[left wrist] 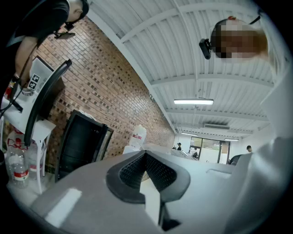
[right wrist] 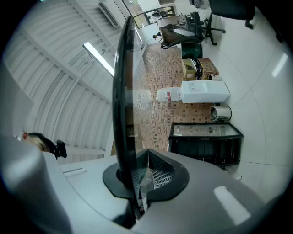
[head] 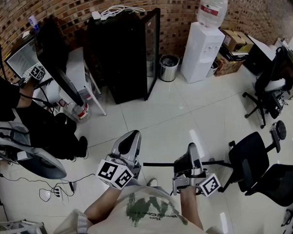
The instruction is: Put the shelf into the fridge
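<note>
The black fridge (head: 122, 54) stands against the brick wall with its glass door (head: 153, 50) swung open. It also shows in the left gripper view as the fridge (left wrist: 81, 142) and in the right gripper view as the fridge (right wrist: 206, 142). The shelf (head: 158, 164) is a glass pane with a black rim, seen edge-on as a thin dark line low in the head view. My right gripper (head: 192, 148) is shut on the shelf (right wrist: 122, 91), whose rim runs up between the pads. My left gripper (head: 133, 135) hangs beside it, shut with nothing in it, pads (left wrist: 155, 171) meeting.
A white water dispenser (head: 201, 48) and a metal bin (head: 168, 67) stand right of the fridge. Black office chairs (head: 250, 158) stand at the right. A seated person (head: 35, 124), a white stool with bottles (head: 80, 109) and floor cables (head: 53, 192) fill the left.
</note>
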Tool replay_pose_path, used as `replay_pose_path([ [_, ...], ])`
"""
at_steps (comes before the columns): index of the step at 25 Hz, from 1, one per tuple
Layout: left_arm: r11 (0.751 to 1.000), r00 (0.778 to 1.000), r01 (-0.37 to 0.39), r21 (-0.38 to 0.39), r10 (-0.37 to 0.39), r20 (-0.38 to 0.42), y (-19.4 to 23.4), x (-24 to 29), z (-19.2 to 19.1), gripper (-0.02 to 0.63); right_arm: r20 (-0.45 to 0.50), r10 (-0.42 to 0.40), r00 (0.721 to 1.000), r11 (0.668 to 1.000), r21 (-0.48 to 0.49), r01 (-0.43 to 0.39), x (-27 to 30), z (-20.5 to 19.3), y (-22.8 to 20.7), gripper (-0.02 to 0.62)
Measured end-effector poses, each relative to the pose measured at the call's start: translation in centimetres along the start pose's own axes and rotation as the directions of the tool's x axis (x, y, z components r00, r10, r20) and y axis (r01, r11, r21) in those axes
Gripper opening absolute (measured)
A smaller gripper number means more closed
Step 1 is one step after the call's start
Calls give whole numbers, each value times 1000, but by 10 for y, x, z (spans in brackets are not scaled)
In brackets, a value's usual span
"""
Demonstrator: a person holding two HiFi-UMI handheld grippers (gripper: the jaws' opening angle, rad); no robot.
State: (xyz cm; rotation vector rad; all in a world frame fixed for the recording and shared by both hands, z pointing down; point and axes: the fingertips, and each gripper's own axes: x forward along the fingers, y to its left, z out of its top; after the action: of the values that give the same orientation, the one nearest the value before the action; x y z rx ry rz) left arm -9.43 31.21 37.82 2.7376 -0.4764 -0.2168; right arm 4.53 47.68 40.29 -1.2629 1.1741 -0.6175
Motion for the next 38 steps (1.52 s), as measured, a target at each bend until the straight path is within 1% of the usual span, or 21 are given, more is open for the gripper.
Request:
replay_pose_path([
  [3, 1000, 1000, 4, 8, -4, 7, -7, 11, -6, -25, -10, 4, 1000, 1000, -9, -4, 0, 12, -2, 15],
  [9, 1000, 1000, 5, 8, -5, 10, -13, 31, -10, -25, -14, 8, 1000, 1000, 5, -8, 9, 30, -11, 15],
  [17, 1000, 1000, -13, 6, 13, 12, -2, 52, -17, -25, -43, 25, 999, 1000, 9, -24, 31, 36, -23, 15],
  [21, 999, 999, -34, -4, 34, 18, 15, 64, -18, -25, -56, 18, 998, 1000, 19, -17, 47, 36, -34, 15],
  [25, 999, 999, -40, 16, 39, 31, 34, 81, -10, -25, -72, 22, 997, 1000, 19, -20, 72, 35, -41, 15],
  [27, 999, 998, -50, 10, 50, 32, 45, 88, -6, -25, -79, 18, 997, 1000, 21, -17, 87, 33, -46, 15],
  [30, 998, 998, -63, -5, 63, 29, 65, 99, 3, -25, -90, 15, 996, 1000, 21, -13, 112, 26, -52, 15],
  [35, 998, 997, -68, -2, 68, 30, 103, 122, 18, -25, -103, 4, 995, 1000, 22, -2, 158, 14, -61, 15],
  [38, 997, 996, -78, -14, 79, 36, 127, 135, 28, -25, -114, -7, 993, 1000, 17, 9, 184, 5, -68, 15],
])
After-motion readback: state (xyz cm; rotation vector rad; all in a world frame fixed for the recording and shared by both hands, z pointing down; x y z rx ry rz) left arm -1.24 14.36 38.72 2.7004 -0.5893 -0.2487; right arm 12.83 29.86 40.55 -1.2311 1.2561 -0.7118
